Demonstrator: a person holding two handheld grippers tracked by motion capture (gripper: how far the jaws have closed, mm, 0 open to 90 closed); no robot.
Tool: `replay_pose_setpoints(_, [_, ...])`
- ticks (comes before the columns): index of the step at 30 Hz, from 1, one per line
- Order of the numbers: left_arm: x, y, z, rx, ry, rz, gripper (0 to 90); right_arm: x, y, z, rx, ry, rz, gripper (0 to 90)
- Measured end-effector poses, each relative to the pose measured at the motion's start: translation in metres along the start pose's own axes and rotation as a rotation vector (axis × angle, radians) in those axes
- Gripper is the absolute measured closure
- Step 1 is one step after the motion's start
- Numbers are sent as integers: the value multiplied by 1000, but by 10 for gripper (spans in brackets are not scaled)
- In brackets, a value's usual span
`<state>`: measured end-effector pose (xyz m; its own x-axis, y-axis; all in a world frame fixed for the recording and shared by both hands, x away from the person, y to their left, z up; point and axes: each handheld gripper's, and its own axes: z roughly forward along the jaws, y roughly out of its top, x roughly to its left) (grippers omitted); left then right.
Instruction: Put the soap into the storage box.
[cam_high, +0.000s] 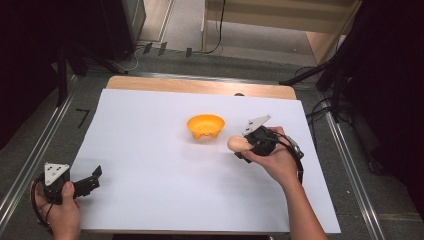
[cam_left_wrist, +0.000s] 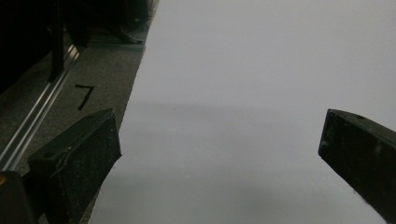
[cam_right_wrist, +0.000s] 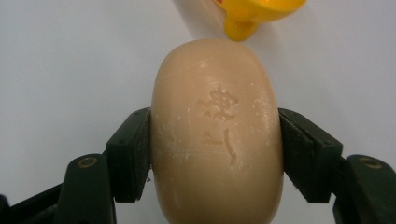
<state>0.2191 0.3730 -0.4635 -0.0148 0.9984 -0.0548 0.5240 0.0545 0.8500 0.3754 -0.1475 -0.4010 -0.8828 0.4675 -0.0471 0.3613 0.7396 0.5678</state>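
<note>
My right gripper (cam_high: 243, 145) is shut on a tan oval bar of soap (cam_high: 238, 143), held a little above the white sheet (cam_high: 150, 170) just right of an orange bowl (cam_high: 205, 126). In the right gripper view both black pads clamp the soap (cam_right_wrist: 217, 140) at its sides, and the orange bowl (cam_right_wrist: 254, 14) lies just beyond its far end. My left gripper (cam_high: 95, 179) rests at the sheet's near left corner, jaws wide apart with nothing between them; the left gripper view looks across the bare sheet (cam_left_wrist: 261, 70) between its fingers (cam_left_wrist: 79, 158).
The white sheet covers a wooden table (cam_high: 200, 86). Metal rails (cam_high: 30, 155) run along both sides on grey carpet, with a black tape mark (cam_high: 82, 117) at the left. Dark stands and cables (cam_high: 320, 107) sit beyond the table's right and far edges.
</note>
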Motion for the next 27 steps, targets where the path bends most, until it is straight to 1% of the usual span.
replay_pose_setpoints(2, [0,0,0,2,-3,1,0,-3,5,0,-4,6,-15,334])
replay_pose_setpoints(5, [0,0,0,3,-4,2,0,-9,11,1,-21,13,-21,334])
replay_pose_setpoints(7, [0,0,0,0,-3,1,0,-13,15,3,-22,17,-32,334])
replay_pose_setpoints(8, [0,0,0,0,-3,2,0,-14,17,3,-18,16,-30,334])
replay_pose_setpoints(11, [0,0,0,1,-6,4,0,-16,26,6,-29,7,-67,333])
replay_pose_setpoints(12, [0,0,0,2,-7,6,0,-16,28,6,-33,6,-71,333])
replay_pose_setpoints(13, [0,0,0,1,-7,5,0,-17,31,7,-42,16,-87,333])
replay_pose_setpoints(15, [1,0,0,0,-10,-1,0,-18,35,9,-39,27,-101,333])
replay_pose_setpoints(17, [1,0,-1,0,-13,-4,0,-19,39,10,-25,30,-117,333])
replay_pose_setpoints(20, [2,0,0,4,-13,-3,0,-22,46,11,-14,36,-141,333])
replay_pose_setpoints(22, [1,0,0,7,-15,0,0,-23,50,12,-16,39,-156,333])
replay_pose_setpoints(25, [1,0,0,6,-17,-4,0,-25,56,13,-15,54,-163,333])
replay_pose_setpoints(27, [1,0,0,6,-17,-5,0,-26,62,15,-15,54,-188,333])
